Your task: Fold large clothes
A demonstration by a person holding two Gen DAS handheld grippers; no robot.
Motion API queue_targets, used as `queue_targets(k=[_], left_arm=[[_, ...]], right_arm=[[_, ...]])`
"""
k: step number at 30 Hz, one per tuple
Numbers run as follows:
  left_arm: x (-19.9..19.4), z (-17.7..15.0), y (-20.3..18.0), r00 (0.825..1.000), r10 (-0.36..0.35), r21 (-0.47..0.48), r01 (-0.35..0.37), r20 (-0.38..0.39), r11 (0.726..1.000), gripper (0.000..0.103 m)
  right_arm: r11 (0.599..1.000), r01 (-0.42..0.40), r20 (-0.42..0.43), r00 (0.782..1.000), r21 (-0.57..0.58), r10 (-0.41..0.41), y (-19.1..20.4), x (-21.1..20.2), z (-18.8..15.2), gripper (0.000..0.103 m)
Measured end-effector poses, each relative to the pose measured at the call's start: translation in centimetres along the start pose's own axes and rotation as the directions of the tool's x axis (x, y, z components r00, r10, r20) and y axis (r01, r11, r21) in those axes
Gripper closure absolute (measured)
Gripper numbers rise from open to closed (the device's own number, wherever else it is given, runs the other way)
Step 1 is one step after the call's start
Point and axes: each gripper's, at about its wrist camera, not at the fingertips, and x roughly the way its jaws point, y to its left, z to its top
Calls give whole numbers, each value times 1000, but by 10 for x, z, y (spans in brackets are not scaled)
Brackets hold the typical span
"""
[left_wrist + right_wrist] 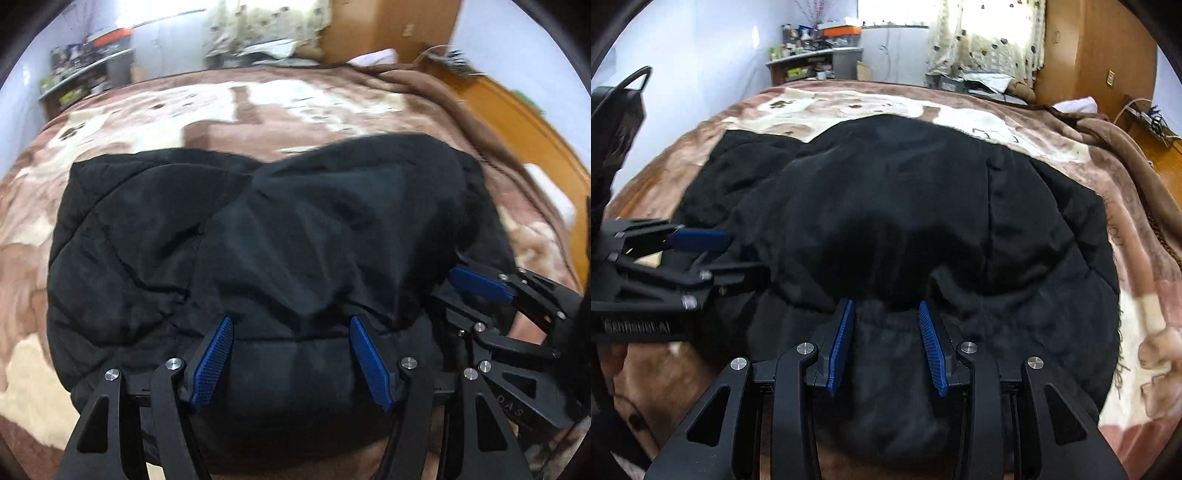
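Two black grippers with blue ribbed pads hover side by side over a black padded jacket (266, 229) lying bunched on a brown and cream fleece blanket (110, 122). The left gripper (291, 325) gapes wide, the right gripper (886, 306) narrower; jacket fabric lies beyond each gap, unpinched

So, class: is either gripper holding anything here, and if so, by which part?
Nothing is clearly held. The left gripper and right gripper both stand open over the near edge of the black jacket; fabric lies between the pads, unpinched.
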Motion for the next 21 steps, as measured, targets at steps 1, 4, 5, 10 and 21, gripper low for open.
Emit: queue_targets(k=[1, 4, 5, 10, 21], left_arm=[[3, 4, 3, 1000, 21, -9, -21, 11, 1000, 37], [21, 17, 13, 998, 67, -6, -67, -6, 998, 34], [25, 21, 18, 997, 71, -3, -71, -14, 997, 32], [42, 40, 37, 986, 165, 38, -165, 0, 986, 32], [94, 52, 78, 982, 82, -105, -101, -171, 989, 33]], right_arm=[[1000, 24, -14, 1000, 14, -23, -3, 10, 6, 65], [997, 48, -38, 998, 55, -46, -15, 27, 18, 65], [997, 51, -50, 998, 65, -48, -19, 34, 23, 65], [993, 56, -129, 991, 105, -42, -39, 61, 40, 65], [982, 63, -295, 956, 180, -7, -46, 114, 50, 64]])
